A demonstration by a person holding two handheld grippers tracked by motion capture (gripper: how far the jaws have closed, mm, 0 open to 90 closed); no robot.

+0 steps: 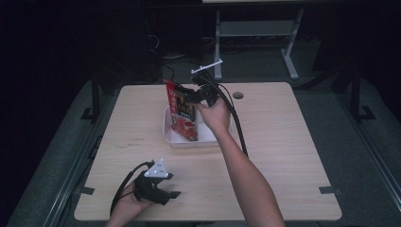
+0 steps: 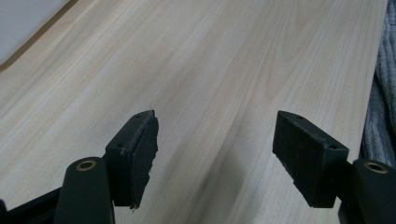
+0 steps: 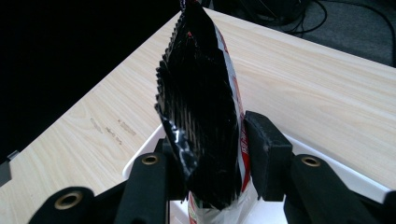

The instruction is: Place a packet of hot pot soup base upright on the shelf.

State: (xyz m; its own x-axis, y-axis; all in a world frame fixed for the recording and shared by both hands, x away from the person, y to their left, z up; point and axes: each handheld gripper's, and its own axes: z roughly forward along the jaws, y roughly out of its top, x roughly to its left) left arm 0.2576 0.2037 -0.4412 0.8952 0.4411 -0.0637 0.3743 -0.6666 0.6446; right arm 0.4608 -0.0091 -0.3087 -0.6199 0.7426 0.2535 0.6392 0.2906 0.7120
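Observation:
A red and black snack bag [image 1: 182,113] stands upright with its bottom in a white tray [image 1: 168,135] near the middle of the wooden table. My right gripper [image 1: 191,96] is shut on the bag's top part; in the right gripper view the bag [image 3: 201,107] is pinched between the two jaws [image 3: 212,163]. My left gripper [image 1: 171,194] rests low at the table's front left, open, with nothing between its jaws [image 2: 215,158] and bare wood under them.
A round cable hole [image 1: 238,95] sits at the table's far side. Dark floor and a metal desk frame [image 1: 255,33] lie beyond the table. The table's right edge [image 2: 369,116] runs close past the left gripper's jaw.

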